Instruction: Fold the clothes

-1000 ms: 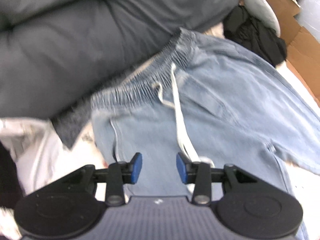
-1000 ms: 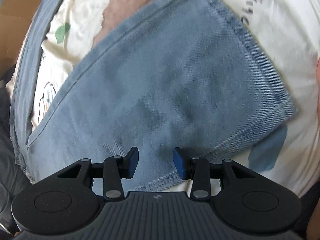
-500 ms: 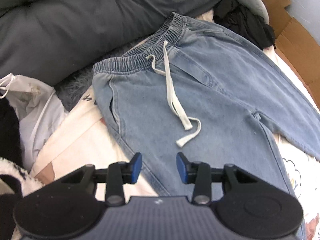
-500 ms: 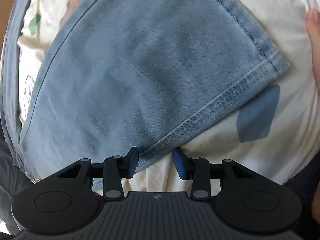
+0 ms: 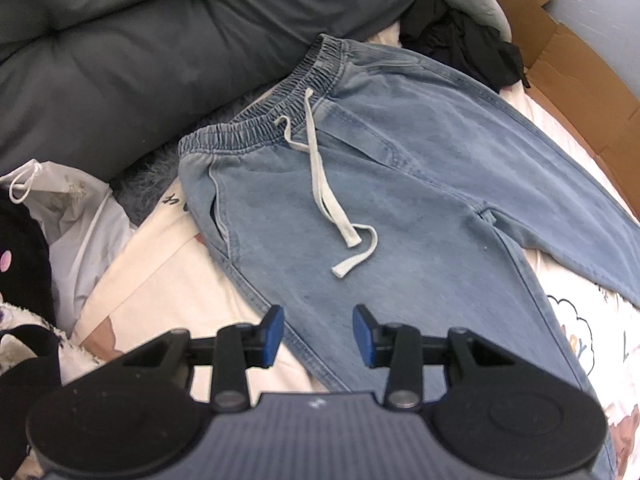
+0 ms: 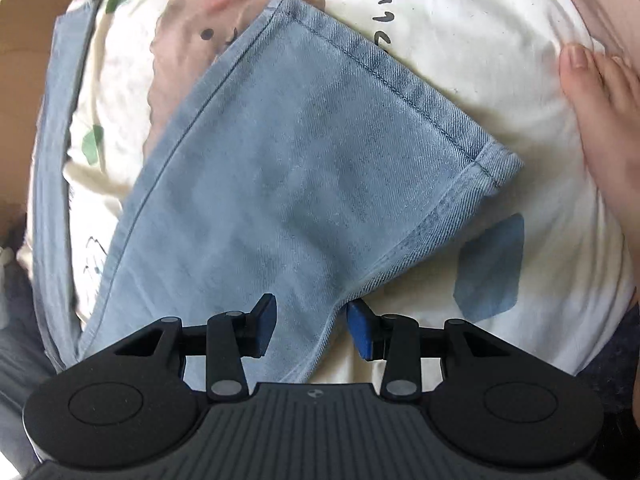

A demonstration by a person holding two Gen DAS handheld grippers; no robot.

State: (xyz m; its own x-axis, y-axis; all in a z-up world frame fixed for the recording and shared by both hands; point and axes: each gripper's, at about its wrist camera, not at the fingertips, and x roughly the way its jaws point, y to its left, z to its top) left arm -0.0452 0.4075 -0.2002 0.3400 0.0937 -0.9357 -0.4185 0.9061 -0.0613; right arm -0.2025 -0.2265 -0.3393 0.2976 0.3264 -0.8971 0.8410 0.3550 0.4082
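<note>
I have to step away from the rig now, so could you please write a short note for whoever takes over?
Left tool: open, empty, hovering over the outer side seam of the light blue denim drawstring trousers, below the hip pocket.
Right tool: open, a corner of the leg hem lies between its fingers; whether they touch it I cannot tell.
Trousers lie spread front-up on the cream printed bedsheet, elastic waistband toward the dark grey duvet, white drawstring loose on top.
Done: trousers laid out; no fold shows.
Left: grip the hem and waist side, then fold.
</note>
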